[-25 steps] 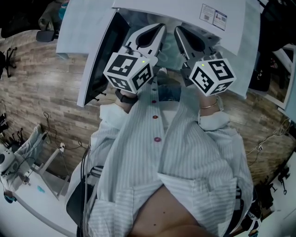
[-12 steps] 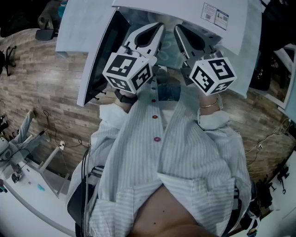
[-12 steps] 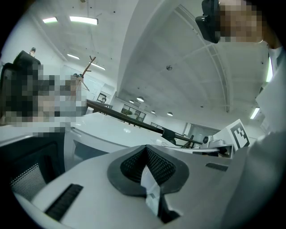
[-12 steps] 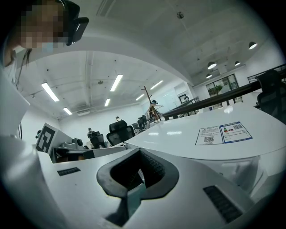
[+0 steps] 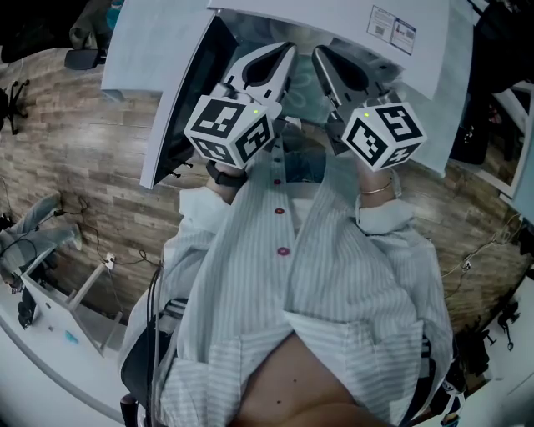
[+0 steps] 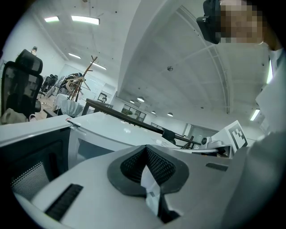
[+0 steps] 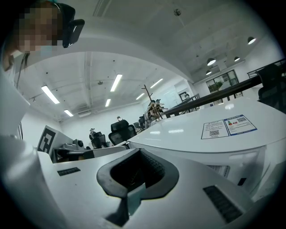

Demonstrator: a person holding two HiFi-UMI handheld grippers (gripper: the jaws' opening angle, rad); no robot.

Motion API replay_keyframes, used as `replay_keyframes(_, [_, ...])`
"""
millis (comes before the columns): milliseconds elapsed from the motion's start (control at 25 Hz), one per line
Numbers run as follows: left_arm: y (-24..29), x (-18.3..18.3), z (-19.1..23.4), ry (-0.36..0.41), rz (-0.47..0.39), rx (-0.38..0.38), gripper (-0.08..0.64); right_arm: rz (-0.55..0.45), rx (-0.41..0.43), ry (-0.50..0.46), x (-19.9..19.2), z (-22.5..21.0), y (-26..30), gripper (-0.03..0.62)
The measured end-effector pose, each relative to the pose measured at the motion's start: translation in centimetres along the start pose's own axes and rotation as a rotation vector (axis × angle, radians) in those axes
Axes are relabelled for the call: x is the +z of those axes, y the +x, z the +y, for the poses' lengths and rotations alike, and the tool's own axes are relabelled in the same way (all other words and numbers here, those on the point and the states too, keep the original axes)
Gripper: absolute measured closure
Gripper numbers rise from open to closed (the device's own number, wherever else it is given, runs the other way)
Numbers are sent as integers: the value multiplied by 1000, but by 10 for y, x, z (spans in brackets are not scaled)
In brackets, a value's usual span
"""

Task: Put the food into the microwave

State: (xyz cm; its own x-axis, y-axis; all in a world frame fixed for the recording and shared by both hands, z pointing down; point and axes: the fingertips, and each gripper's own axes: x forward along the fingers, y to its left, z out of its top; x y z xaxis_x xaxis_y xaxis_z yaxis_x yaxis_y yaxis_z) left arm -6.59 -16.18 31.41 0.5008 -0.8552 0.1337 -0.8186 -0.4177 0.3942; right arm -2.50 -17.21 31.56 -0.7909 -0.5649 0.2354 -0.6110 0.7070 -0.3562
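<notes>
In the upper middle of the head view, the left gripper (image 5: 284, 54) and the right gripper (image 5: 321, 57) point at the open microwave (image 5: 350, 21), exactly as a second ago. Only clutter (image 5: 37, 229) at the lower left edge has shifted, so I judge that the task is not advancing. The left gripper view shows its jaws pressed together on nothing, with the door (image 6: 31, 156) at lower left. The right gripper view shows equally empty closed jaws and a label (image 7: 228, 126) on the microwave top. No view shows the food clearly.
</notes>
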Motion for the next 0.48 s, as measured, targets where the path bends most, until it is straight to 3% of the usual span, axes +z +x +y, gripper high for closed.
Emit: replay_keyframes(480, [-10, -5, -3, -18, 16, -16, 552, 13, 4, 14, -6, 12, -2, 560])
